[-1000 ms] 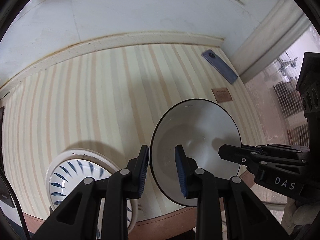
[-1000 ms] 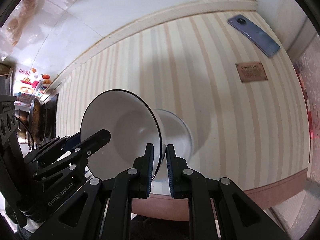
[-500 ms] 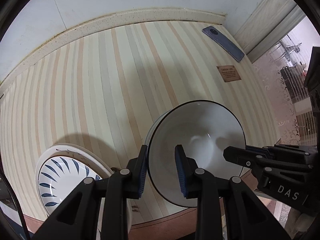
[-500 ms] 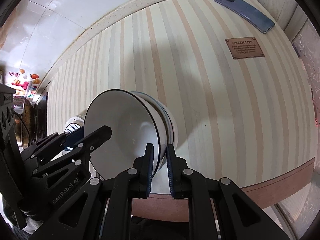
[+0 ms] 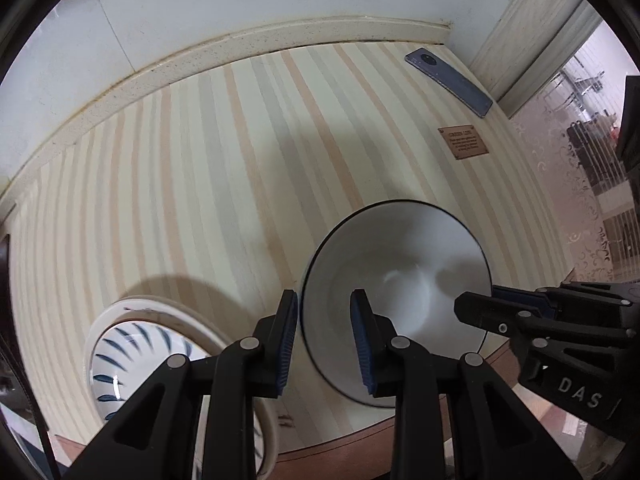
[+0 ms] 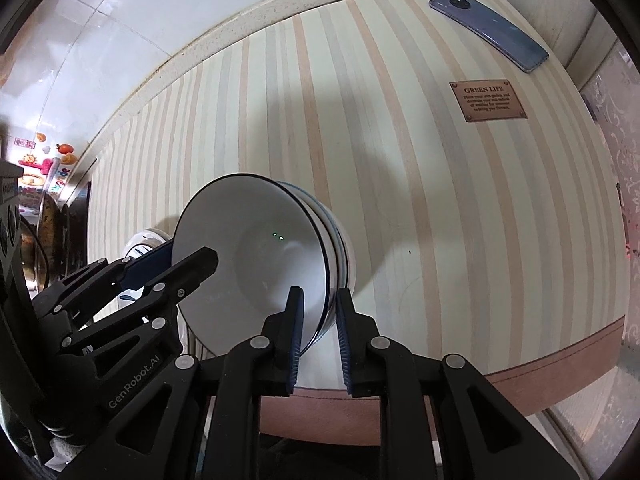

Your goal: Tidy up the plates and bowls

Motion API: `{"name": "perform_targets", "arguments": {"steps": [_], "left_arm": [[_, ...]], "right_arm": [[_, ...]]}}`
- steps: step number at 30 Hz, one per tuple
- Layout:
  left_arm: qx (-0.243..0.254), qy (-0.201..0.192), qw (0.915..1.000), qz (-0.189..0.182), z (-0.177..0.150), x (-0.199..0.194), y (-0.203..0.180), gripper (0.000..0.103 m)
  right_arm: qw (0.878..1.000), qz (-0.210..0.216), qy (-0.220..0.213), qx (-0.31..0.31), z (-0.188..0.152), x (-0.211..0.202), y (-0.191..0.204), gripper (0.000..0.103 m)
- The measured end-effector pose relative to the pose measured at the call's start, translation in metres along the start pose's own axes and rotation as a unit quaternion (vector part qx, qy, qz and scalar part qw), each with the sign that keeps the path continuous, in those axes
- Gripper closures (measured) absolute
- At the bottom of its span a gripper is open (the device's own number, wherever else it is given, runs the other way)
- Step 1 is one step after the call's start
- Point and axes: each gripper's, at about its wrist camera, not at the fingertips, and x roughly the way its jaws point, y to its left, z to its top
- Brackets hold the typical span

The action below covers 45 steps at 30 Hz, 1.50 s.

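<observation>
Striped counter | white bowl nested near front edge | both tongs straddle rim

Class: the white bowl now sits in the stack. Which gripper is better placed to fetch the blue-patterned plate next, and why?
Left. The left gripper is open astride the white bowl's rim, with the blue-patterned plate right beside it. The right gripper sits on the bowl's far side.
</observation>
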Motion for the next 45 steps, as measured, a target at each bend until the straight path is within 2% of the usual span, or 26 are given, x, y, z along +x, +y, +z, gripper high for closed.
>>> {"name": "perform_targets", "arguments": {"steps": [2, 4, 6, 8, 9, 10, 11, 12, 16, 18, 20, 23, 30, 33, 38, 41, 45], "left_arm": [[-0.006, -0.005, 1.0, 0.004, -0.002, -0.006, 0.002, 0.078], [-0.013, -0.015, 0.9998, 0.0, -0.006, -0.016, 0.004, 0.078], [-0.015, -0.022, 0.9996, -0.002, -0.01, -0.025, 0.004, 0.072], [-0.013, -0.028, 0.9995, -0.008, -0.015, -0.036, 0.006, 0.071], [-0.011, -0.03, 0.9995, -0.007, -0.017, -0.042, 0.006, 0.064], [-0.009, -0.034, 0.9993, -0.007, -0.019, -0.047, 0.006, 0.055], [-0.009, -0.042, 0.9991, -0.008, -0.022, -0.055, 0.006, 0.034], [-0.009, -0.049, 0.9987, -0.007, -0.025, -0.062, 0.007, 0.021], [-0.009, -0.089, 0.9959, 0.013, -0.037, -0.092, 0.012, 0.02], [-0.014, -0.101, 0.9948, 0.008, -0.044, -0.108, 0.015, 0.02], [-0.018, -0.11, 0.9938, 0.004, -0.049, -0.122, 0.016, 0.02], [-0.017, -0.129, 0.9915, 0.001, -0.058, -0.143, 0.014, 0.009], [-0.01, -0.162, 0.9865, -0.019, -0.075, -0.183, 0.006, 0.009], [-0.011, -0.164, 0.9856, -0.04, -0.078, -0.193, 0.005, 0.008], [-0.009, -0.163, 0.9857, -0.041, -0.076, -0.196, 0.007, 0.005], [-0.01, -0.162, 0.9856, -0.047, -0.071, -0.191, 0.008, 0.005], [-0.012, -0.14, 0.9885, -0.058, -0.058, -0.169, 0.014, 0.005]], "right_arm": [[1.0, -0.003, -0.004, -0.002, -0.003, -0.005, 0.0, 0.084], [1.0, -0.006, -0.011, -0.003, -0.009, -0.012, 0.002, 0.076], [1.0, -0.004, -0.019, -0.002, -0.015, -0.021, 0.003, 0.061], [0.999, -0.003, -0.033, -0.002, -0.024, -0.032, 0.006, 0.052], [0.999, -0.003, -0.04, 0.0, -0.029, -0.038, 0.007, 0.045], [0.999, -0.001, -0.047, 0.002, -0.035, -0.044, 0.008, 0.042], [0.998, 0.002, -0.055, 0.003, -0.041, -0.052, 0.009, 0.037], [0.998, 0.003, -0.063, 0.005, -0.045, -0.058, 0.011, 0.032], [0.995, -0.008, -0.097, 0.004, -0.069, -0.087, 0.017, 0.025], [0.993, -0.022, -0.113, -0.002, -0.079, -0.103, 0.024, 0.019], [0.99, -0.043, -0.131, -0.014, -0.092, -0.12, 0.033, 0.018], [0.985, -0.061, -0.16, -0.036, -0.112, -0.145, 0.048, 0.015], [0.976, -0.073, -0.198, -0.052, -0.144, -0.188, 0.07, 0.012], [0.975, -0.064, -0.209, -0.051, -0.152, -0.199, 0.074, 0.01], [0.975, -0.039, -0.212, -0.044, -0.155, -0.208, 0.074, 0.009], [0.976, -0.035, -0.208, -0.048, -0.148, -0.203, 0.072, 0.008], [0.981, -0.022, -0.192, -0.033, -0.129, -0.183, 0.061, 0.008]]}}
